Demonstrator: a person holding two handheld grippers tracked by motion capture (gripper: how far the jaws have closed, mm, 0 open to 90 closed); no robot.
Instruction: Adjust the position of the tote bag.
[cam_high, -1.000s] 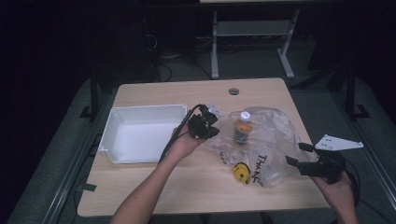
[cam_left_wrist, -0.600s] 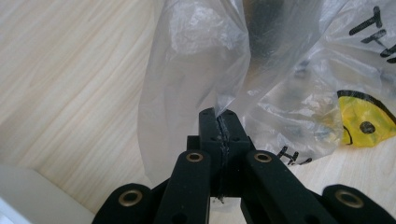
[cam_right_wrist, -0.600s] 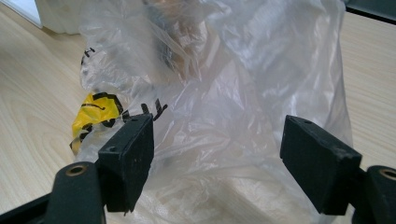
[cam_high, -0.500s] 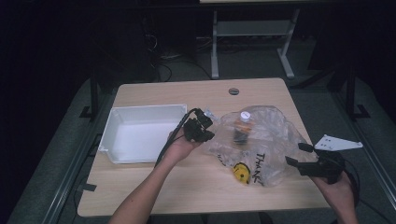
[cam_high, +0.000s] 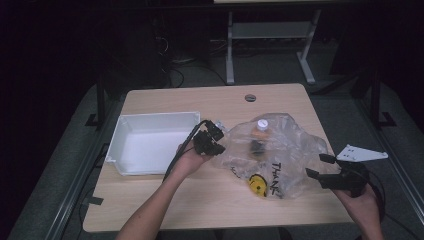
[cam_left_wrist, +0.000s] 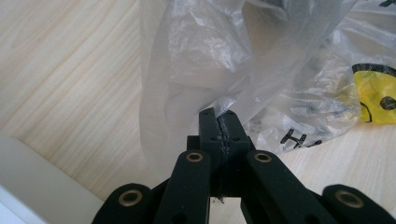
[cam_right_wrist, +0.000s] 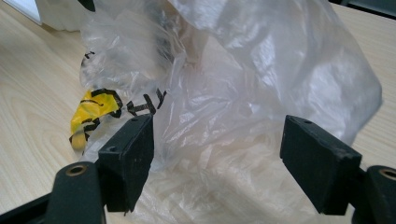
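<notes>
A clear plastic bag (cam_high: 290, 150) with black lettering and a yellow smiley print (cam_high: 257, 184) lies crumpled on the wooden table (cam_high: 210, 205). Inside it stands a small bottle (cam_high: 259, 132) with a white cap. My left gripper (cam_high: 216, 142) is shut on the bag's left edge; in the left gripper view the film (cam_left_wrist: 219, 60) is pinched between the closed jaws (cam_left_wrist: 219, 122). My right gripper (cam_high: 316, 166) stands open at the bag's right edge. In the right gripper view the bag (cam_right_wrist: 243, 88) lies just beyond the spread jaws, and the smiley print (cam_right_wrist: 93, 109) shows at left.
A white rectangular tray (cam_high: 112, 145) sits on the left half of the table, next to the left hand. A round grommet hole (cam_high: 250, 97) marks the far edge. Beyond the table stands a metal frame (cam_high: 270, 45) on a dark floor.
My left gripper has drawn back toward the left and nearer the tray, pulling the bag's left edge with it. The right gripper has stayed nearly still.
</notes>
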